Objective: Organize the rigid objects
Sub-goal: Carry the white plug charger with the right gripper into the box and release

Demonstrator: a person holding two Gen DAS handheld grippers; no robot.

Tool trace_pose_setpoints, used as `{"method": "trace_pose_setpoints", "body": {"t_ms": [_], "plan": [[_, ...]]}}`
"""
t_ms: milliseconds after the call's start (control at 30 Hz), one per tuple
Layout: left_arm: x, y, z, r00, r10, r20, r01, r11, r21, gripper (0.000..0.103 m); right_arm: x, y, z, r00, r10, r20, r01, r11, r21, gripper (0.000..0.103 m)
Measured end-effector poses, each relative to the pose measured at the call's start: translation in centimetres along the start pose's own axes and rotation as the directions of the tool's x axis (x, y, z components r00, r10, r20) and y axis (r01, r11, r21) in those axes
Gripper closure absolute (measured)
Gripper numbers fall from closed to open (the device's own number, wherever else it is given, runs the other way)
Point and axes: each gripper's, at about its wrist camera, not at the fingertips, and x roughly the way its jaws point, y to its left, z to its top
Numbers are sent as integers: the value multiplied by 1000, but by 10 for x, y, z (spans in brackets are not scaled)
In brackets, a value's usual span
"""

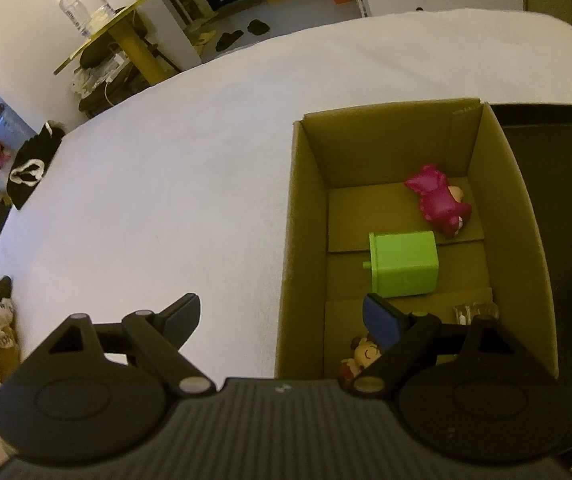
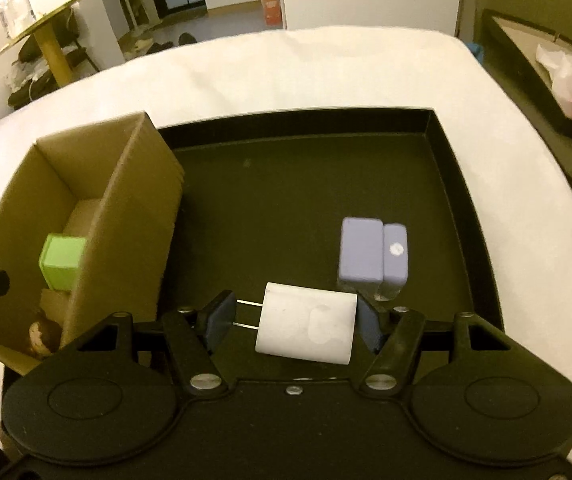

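R gripper [image 2: 293, 322] had the white charger [image 2: 305, 328] pinched end-on, prongs vs. one pad, above the black tray [image 2: 461, 184], L gripper [image 1: 282, 320] wide open w/ nothing over the cardboard box [image 1: 305, 200] — charger could pivot & drop.

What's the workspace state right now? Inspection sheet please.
Surface: white cloth-covered table carrying cardboard box and black tray.
Job's things: green block, pink toy and small bear figure in the box; lavender blocks in the tray.
Clutter: nothing seen on the table.
Grippers: left hand-held gripper open, empty, at the box's near wall; right hand-held gripper closed on white plug adapter, prongs against one pad.
Cables: nothing seen.
Surroundings: yellow side table with glass jar, shoes on the floor.
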Motion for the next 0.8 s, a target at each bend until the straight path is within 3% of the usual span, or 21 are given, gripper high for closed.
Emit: {"method": "trace_pose_setpoints", "body": {"t_ms": [800], "plan": [[-5, 43, -15, 989, -129, 68, 138, 978, -158, 16, -39, 56, 18, 989, -1, 145, 12, 997, -72, 40]]}}
